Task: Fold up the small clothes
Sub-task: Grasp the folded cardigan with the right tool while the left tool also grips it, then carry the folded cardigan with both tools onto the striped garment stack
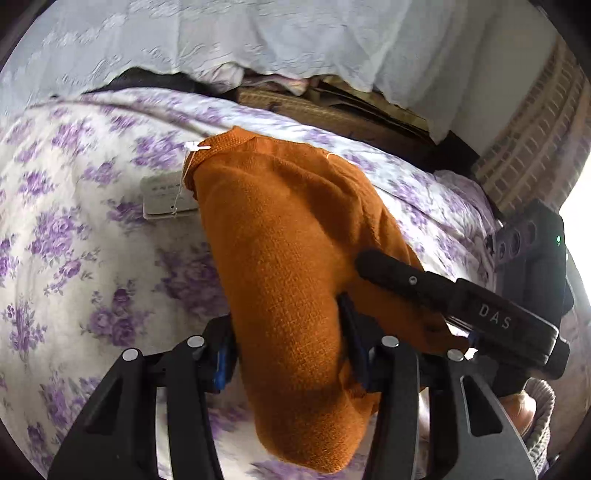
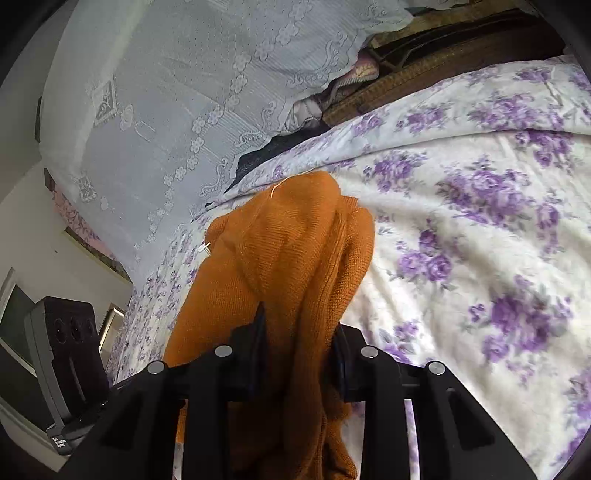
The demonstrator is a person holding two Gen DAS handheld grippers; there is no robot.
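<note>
An orange knit garment [image 1: 291, 266] lies bunched lengthwise on a bed sheet with purple flowers [image 1: 74, 229]. A white paper tag [image 1: 166, 195] on a plastic tie hangs off its far end. My left gripper [image 1: 288, 347] is shut on the near end of the garment, cloth bulging between its fingers. My right gripper [image 2: 299, 354] is shut on the same garment [image 2: 288, 251] beside it. The right gripper's body shows in the left wrist view [image 1: 480, 310], touching the cloth from the right. The left gripper's body shows at the left of the right wrist view [image 2: 70, 354].
A pale lace cloth [image 1: 258, 33] drapes over furniture behind the bed. A brown woven edge [image 1: 332, 110] and bunched fabrics sit under it. The flowered sheet [image 2: 480, 229] spreads wide to the right. A person's sleeve [image 1: 535, 424] shows at the lower right.
</note>
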